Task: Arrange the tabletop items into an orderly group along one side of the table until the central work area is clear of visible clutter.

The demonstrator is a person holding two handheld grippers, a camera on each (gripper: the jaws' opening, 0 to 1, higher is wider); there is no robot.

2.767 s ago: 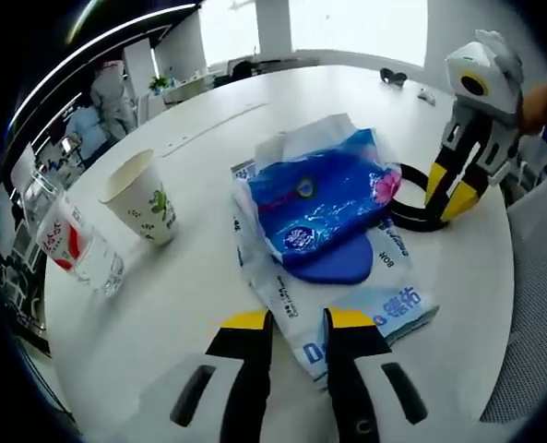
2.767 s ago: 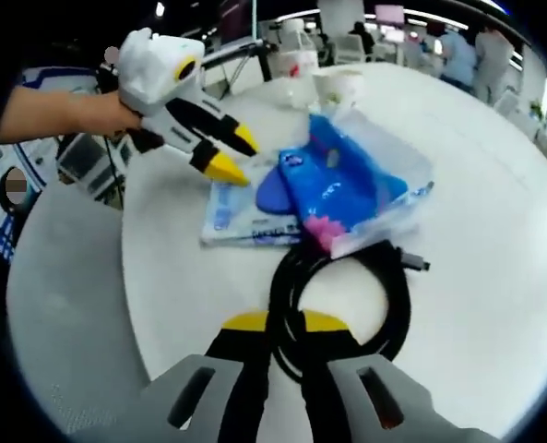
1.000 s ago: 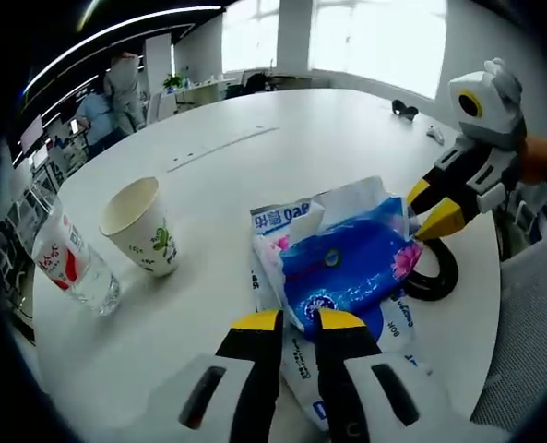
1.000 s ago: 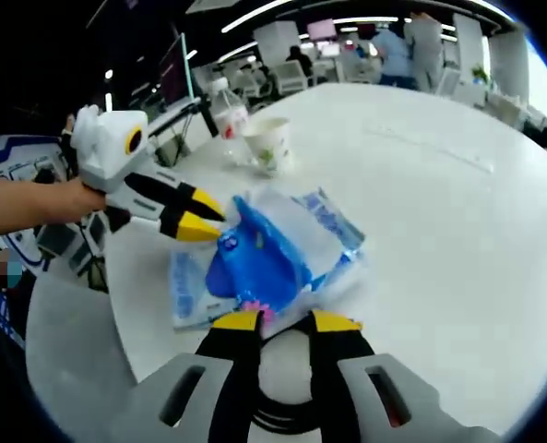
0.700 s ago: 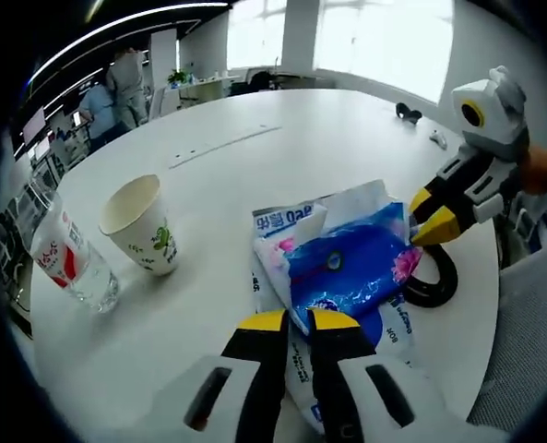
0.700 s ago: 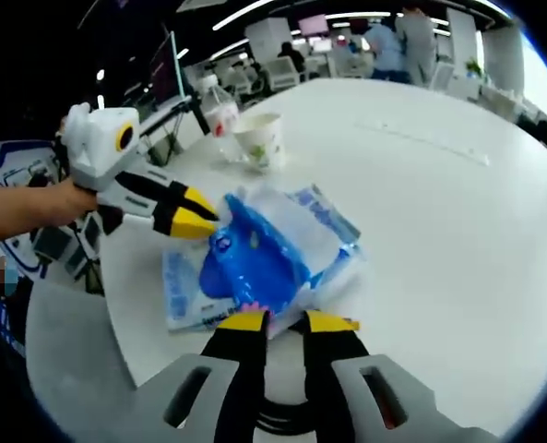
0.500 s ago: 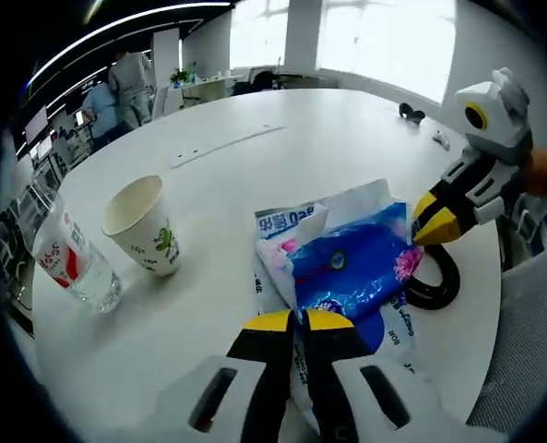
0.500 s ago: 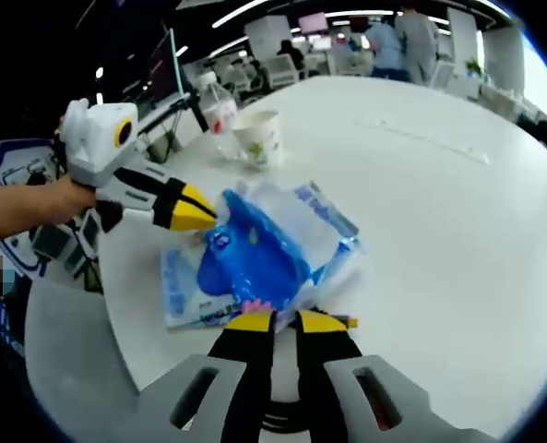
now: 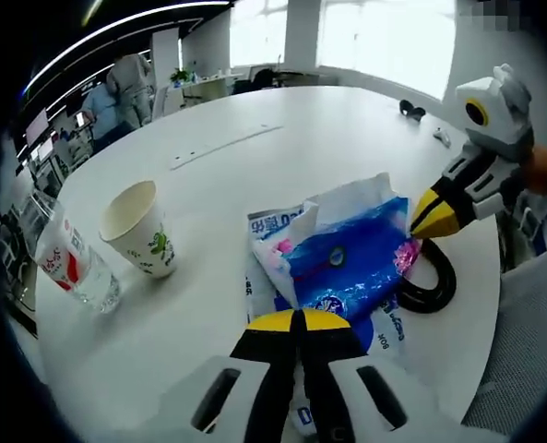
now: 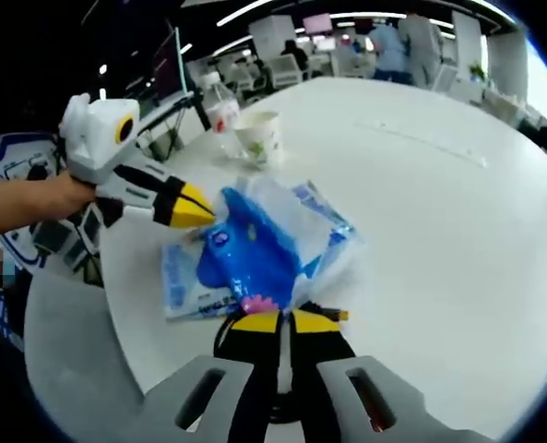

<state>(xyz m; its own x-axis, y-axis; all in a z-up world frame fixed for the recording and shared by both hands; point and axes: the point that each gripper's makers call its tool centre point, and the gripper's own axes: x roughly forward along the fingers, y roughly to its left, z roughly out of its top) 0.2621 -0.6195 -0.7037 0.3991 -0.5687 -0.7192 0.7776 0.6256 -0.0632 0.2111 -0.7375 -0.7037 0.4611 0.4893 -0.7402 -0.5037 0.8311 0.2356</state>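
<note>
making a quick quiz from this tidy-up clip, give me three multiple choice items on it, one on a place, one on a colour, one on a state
1. Where does the paper cup stand?
A. on the blue tissue pack
B. beside the water bottle
C. inside the cable coil

2. What colour is the coiled cable?
A. black
B. red
C. white

3. How do the left tongs stand?
A. wide open above the cup
B. shut at the near edge of the blue tissue pack
C. shut on the bottle

Answers:
1 B: in the left gripper view the cup sits on the table next to the water bottle, apart from the packs.
2 A: the loop past the blue tissue pack is black.
3 B: the yellow tips meet with no gap at the pack's near edge.
</note>
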